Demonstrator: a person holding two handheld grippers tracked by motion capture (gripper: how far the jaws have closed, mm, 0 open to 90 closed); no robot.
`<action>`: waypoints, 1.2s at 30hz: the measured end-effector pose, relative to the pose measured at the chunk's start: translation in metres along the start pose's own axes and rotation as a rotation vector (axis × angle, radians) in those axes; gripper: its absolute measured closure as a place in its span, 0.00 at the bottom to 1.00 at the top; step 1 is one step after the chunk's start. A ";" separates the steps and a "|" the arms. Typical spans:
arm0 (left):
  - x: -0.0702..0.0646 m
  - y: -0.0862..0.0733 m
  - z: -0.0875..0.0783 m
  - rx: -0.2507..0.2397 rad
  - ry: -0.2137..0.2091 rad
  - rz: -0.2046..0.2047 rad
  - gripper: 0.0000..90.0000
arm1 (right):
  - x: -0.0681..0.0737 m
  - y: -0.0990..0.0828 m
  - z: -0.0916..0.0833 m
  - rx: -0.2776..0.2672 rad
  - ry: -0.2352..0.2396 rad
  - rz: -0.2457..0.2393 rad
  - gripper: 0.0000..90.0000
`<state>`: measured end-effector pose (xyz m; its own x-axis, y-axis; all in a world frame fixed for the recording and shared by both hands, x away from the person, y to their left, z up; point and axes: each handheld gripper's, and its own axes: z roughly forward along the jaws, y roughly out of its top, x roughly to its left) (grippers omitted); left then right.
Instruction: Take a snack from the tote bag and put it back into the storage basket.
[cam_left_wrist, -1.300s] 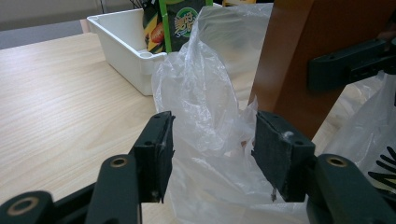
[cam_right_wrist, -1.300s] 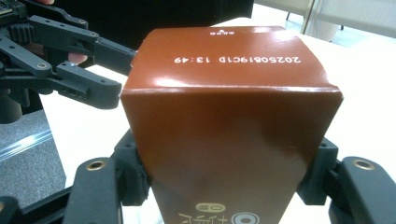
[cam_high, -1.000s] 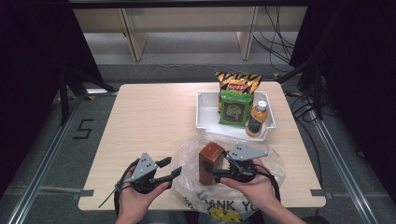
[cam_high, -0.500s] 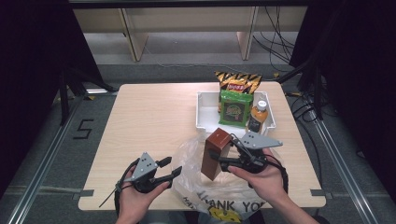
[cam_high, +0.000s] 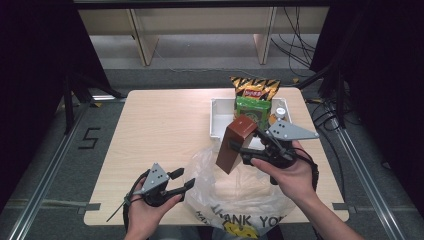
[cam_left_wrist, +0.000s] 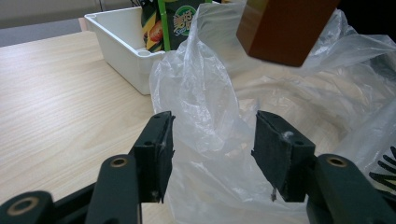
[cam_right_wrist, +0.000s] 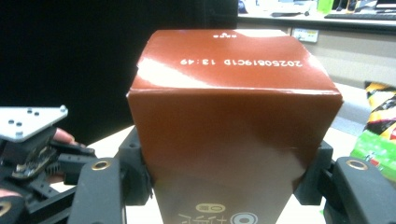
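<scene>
One brown box (cam_high: 236, 144), one clear bag (cam_high: 235, 195) and one white bin (cam_high: 216, 120) are on show; the box hangs above the bag's mouth, its long axis tilted, top end leaning toward the bin. The right gripper (cam_high: 246, 148) has its fingers clenched on the box's two sides, while the left gripper (cam_high: 181, 181) rests at the bag's edge, fingers released with a fold of bag between them. In the bin stand a green packet (cam_high: 252, 107), a striped yellow snack bag (cam_high: 254, 86) and a bottle (cam_high: 280, 113), on the bench (cam_high: 165, 120)

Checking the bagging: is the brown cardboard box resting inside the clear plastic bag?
No, the brown cardboard box hangs clamped in the right tongs above the clear plastic bag.
</scene>
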<state>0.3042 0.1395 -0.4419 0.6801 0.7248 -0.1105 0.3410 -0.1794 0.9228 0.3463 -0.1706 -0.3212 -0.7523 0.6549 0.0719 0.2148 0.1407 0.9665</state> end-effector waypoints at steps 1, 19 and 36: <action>0.000 0.000 0.000 -0.002 -0.002 0.000 0.52 | -0.001 0.001 -0.001 -0.002 0.008 0.001 0.43; 0.003 -0.003 0.004 0.018 0.002 -0.008 0.52 | -0.019 0.031 -0.012 -0.070 -0.009 0.004 0.43; 0.000 -0.007 0.009 0.037 -0.018 -0.018 0.53 | -0.045 0.044 0.003 -0.060 -0.060 0.068 0.43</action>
<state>0.3076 0.1349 -0.4514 0.6852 0.7159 -0.1340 0.3768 -0.1910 0.9064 0.3912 -0.1916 -0.2828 -0.6978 0.7053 0.1248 0.2254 0.0509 0.9729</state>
